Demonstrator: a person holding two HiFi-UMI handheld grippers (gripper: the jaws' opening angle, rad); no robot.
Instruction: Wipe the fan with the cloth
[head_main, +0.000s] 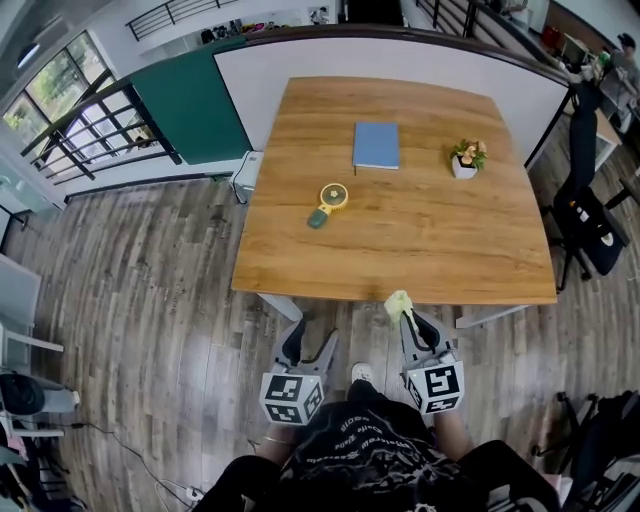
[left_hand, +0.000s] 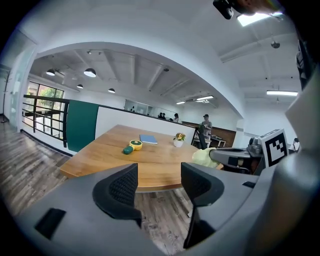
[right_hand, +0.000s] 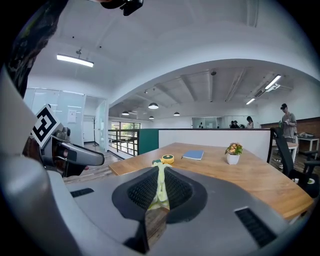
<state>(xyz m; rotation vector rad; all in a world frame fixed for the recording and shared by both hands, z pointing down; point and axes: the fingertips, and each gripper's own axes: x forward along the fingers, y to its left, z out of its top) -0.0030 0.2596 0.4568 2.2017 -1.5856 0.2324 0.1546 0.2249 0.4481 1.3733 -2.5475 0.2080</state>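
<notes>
A small yellow fan (head_main: 331, 197) with a green handle lies on the wooden table (head_main: 400, 250), left of centre; it also shows in the left gripper view (left_hand: 132, 145) and the right gripper view (right_hand: 167, 159). My right gripper (head_main: 403, 305) is shut on a pale yellow-green cloth (head_main: 398, 301), which sticks out between the pads (right_hand: 159, 186) at the table's near edge. My left gripper (head_main: 312, 342) hangs open and empty (left_hand: 159, 189) over the floor, short of the table. Both grippers are well away from the fan.
A blue notebook (head_main: 376, 145) lies behind the fan and a small potted plant (head_main: 466, 158) stands at the right. A black office chair (head_main: 590, 215) is beside the table's right edge. A green partition (head_main: 190, 105) and a railing stand at the left.
</notes>
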